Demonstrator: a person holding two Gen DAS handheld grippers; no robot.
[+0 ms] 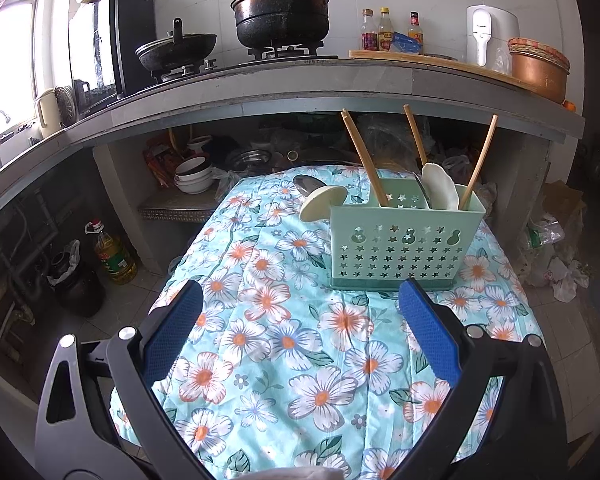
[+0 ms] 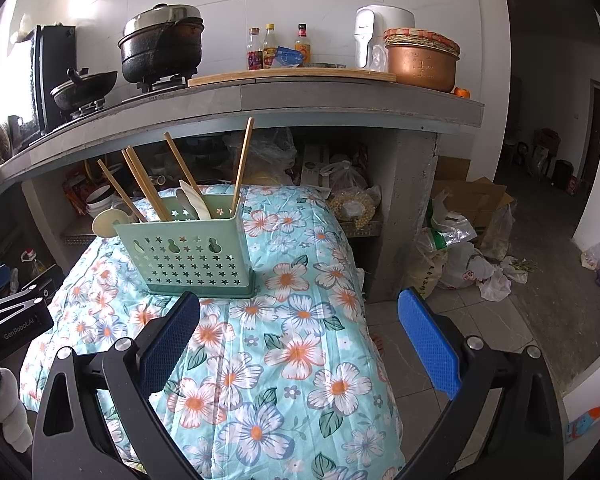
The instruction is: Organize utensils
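A pale green utensil holder (image 1: 404, 240) with star cut-outs stands upright on the floral cloth (image 1: 268, 320). It holds wooden chopsticks (image 1: 366, 160), a white spoon (image 1: 440, 186) and a metal utensil. A cream spoon (image 1: 320, 202) and a metal spoon (image 1: 306, 182) lie on the cloth left of and behind the holder. My left gripper (image 1: 300, 304) is open and empty, just in front of the holder. In the right wrist view the holder (image 2: 188, 252) with chopsticks (image 2: 242, 160) sits ahead to the left. My right gripper (image 2: 300, 312) is open and empty, near the cloth's (image 2: 280, 340) right edge.
A grey counter (image 1: 300, 80) overhangs behind, with pots (image 1: 284, 12), bottles (image 1: 384, 30) and a copper pot (image 2: 420, 64). Bowls (image 1: 194, 176) and bags sit under it. An oil bottle (image 1: 114, 256) stands on the floor at left; bags (image 2: 472, 264) lie on the floor at right.
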